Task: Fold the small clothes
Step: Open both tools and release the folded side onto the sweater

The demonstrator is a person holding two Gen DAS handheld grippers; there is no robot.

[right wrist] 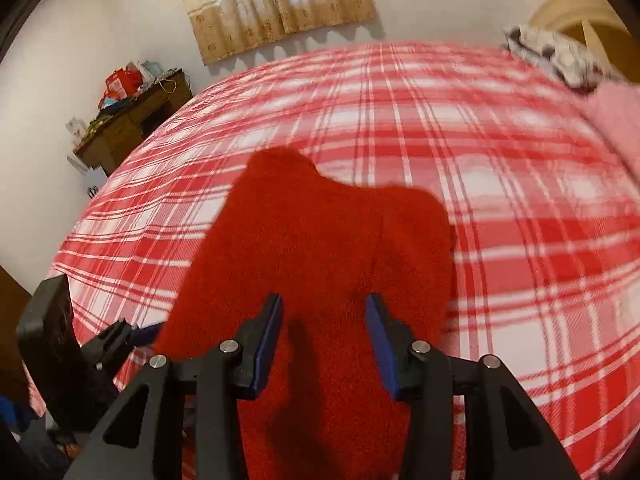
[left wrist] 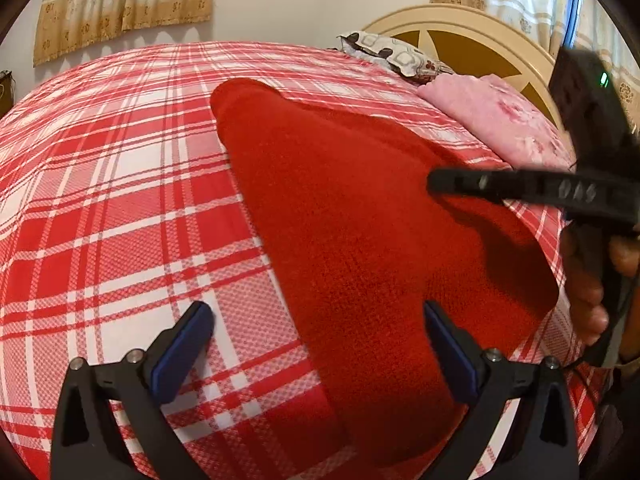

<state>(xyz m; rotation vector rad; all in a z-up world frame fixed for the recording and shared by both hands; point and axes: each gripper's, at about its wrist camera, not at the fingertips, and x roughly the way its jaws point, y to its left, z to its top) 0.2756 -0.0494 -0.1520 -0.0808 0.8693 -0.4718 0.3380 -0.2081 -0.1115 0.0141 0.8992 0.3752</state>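
The red-and-white plaid bedspread (left wrist: 100, 220) has the fuzzy red knit garment (left wrist: 340, 208) lying flat on it, long axis running away toward the far edge. It looks soft, light and floppy, so I'd grab a near corner or hem. Left gripper (left wrist: 316, 344) is spread wide with nothing in it; right gripper (right wrist: 324, 340) is parted above the knit, not pinching.

Each hand-held gripper is built from black plastic, with two angular arms that carry triangular cut-outs. The left hand-held gripper (left wrist: 318, 346) and the right hand-held gripper (right wrist: 324, 338) are both fitted with dark blue pads (left wrist: 182, 350) on the inner faces of the fingers. Round silver screws (right wrist: 230, 347) are set at the joints. A small green light (left wrist: 604, 79) is seen on the right tool's black housing, and a thin black cable hangs below its handle.
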